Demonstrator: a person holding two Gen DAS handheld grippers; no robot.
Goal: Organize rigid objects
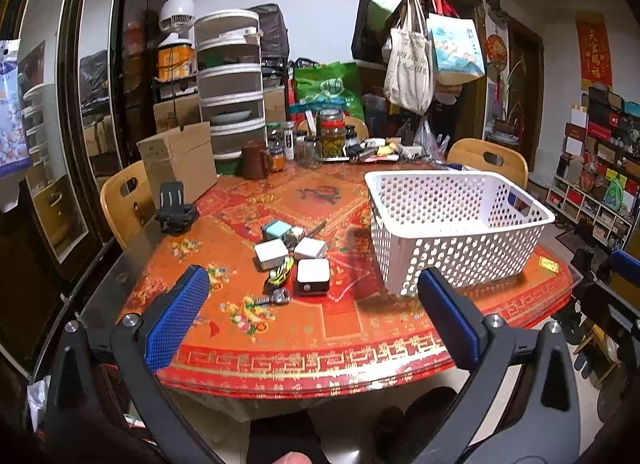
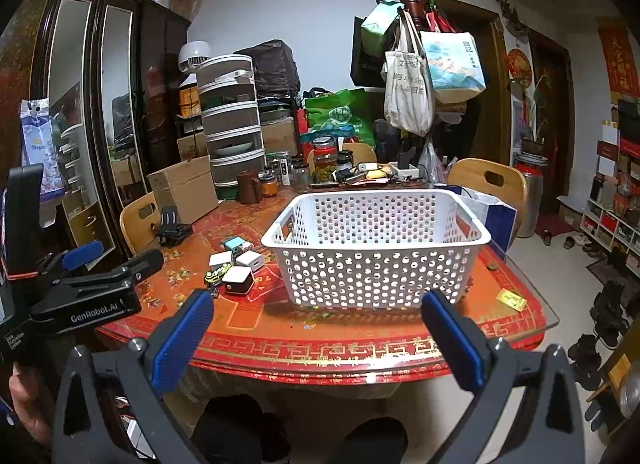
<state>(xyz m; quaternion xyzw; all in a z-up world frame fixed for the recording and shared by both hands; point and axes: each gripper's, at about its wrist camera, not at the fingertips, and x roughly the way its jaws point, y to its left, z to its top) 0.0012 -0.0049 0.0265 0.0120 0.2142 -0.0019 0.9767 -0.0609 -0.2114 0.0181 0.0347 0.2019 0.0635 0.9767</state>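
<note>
A white perforated basket (image 1: 460, 224) (image 2: 376, 248) stands empty on the red patterned table (image 1: 312, 328). Left of it lies a cluster of small items: a white-and-black box (image 1: 313, 277) (image 2: 238, 279), two white chargers (image 1: 271, 254) (image 1: 310, 249), a teal cube (image 1: 276, 229) (image 2: 232, 243), a yellow-green toy car (image 1: 280, 274) (image 2: 214, 275) and a grey key-like piece (image 1: 276, 298). My left gripper (image 1: 312, 284) is open and empty, held near the table's front edge before the cluster. My right gripper (image 2: 318, 304) is open and empty in front of the basket.
A cardboard box (image 1: 180, 168), a black clamp stand (image 1: 174, 212), a brown mug (image 1: 254, 160) and several jars (image 1: 332, 136) crowd the table's far side. Wooden chairs (image 1: 490, 160) stand around it. A small yellow packet (image 2: 510, 299) lies right of the basket.
</note>
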